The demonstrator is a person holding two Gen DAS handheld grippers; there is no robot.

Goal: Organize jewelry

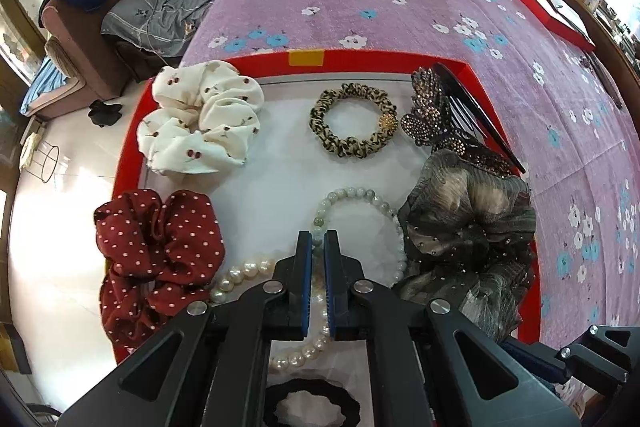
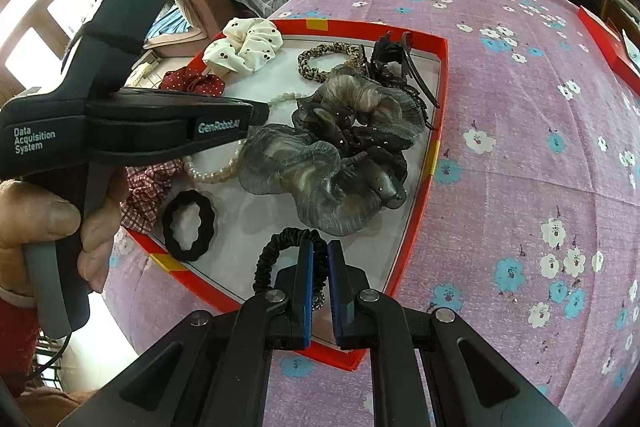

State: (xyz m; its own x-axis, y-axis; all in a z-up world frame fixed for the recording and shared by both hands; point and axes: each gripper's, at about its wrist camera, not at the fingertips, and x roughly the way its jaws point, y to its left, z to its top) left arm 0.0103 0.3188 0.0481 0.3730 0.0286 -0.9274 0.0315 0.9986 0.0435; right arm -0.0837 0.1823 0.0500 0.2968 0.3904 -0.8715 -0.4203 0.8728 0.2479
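Observation:
A red tray [image 1: 224,61] with a white floor holds hair ties and jewelry. My left gripper [image 1: 317,241] is shut on the pale green bead bracelet [image 1: 352,193], gripping its left side. A white pearl strand [image 1: 244,271] lies under the fingers. My right gripper [image 2: 320,251] is shut on a black silky scrunchie [image 2: 276,251] at the tray's near corner [image 2: 352,363]. A grey sheer scrunchie [image 2: 332,163] lies just beyond it, also in the left wrist view [image 1: 468,227]. The left gripper's body [image 2: 160,123] crosses the right wrist view.
In the tray: white cherry scrunchie [image 1: 200,119], red dotted scrunchie [image 1: 160,251], leopard hair tie [image 1: 354,125], rhinestone claw clip [image 1: 440,115], black hair tie [image 2: 188,225], red checked scrunchie [image 2: 146,195]. The tray sits on a pink flowered cloth [image 1: 360,7]. A red box [image 1: 540,7] lies at far right.

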